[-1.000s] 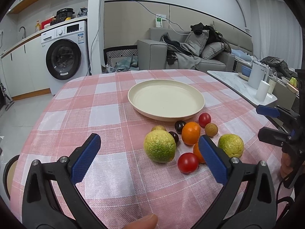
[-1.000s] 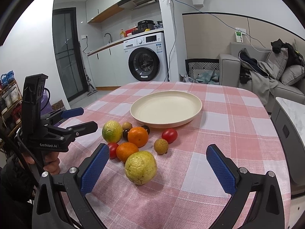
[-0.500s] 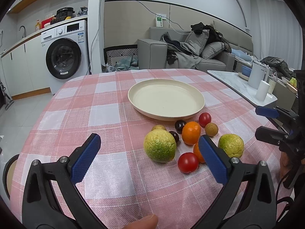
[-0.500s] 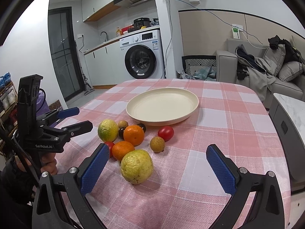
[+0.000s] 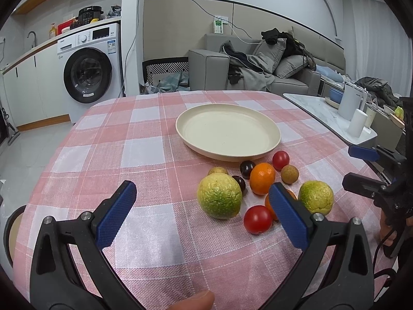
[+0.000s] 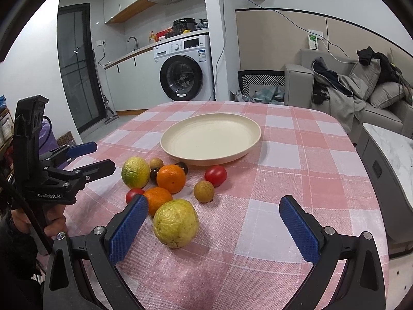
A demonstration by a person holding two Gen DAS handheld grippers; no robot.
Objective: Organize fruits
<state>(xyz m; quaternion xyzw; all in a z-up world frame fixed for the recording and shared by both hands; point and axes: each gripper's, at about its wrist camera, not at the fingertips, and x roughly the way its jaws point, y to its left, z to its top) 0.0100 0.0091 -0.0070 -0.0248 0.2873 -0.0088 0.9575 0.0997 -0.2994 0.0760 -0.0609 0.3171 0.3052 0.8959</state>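
Jaws on both of my grippers stand wide and hold nothing: the left gripper (image 5: 201, 209) hangs low over the desk, the right gripper (image 6: 214, 222) low over its near edge. Straight ahead of the right one lies the large yellow-green bumpy citrus fruit (image 6: 176, 223), nearest of the heap and just inside the span of its blue pads. Beside it are two oranges (image 6: 171, 178), two red cherry tomatoes (image 6: 215, 176), a brown longan-like fruit (image 6: 204, 191), two dark plums (image 5: 247, 169) and a second green-yellow bumpy citrus (image 5: 219, 195), all loose on the pink-and-white checked tablecloth (image 6: 296, 180). Beyond the heap, near its farthest fruits, sits the round cream plate (image 6: 210, 139), with nothing in it.

Compared with a second ago, the right gripper has edged forward and a little down, so the nearest citrus looms bigger between its pads; the left view has hardly shifted. No fruit has moved, and the plate is as bare as before. I judge this as the approach to the first pick, with the whole sorting job yet to do.
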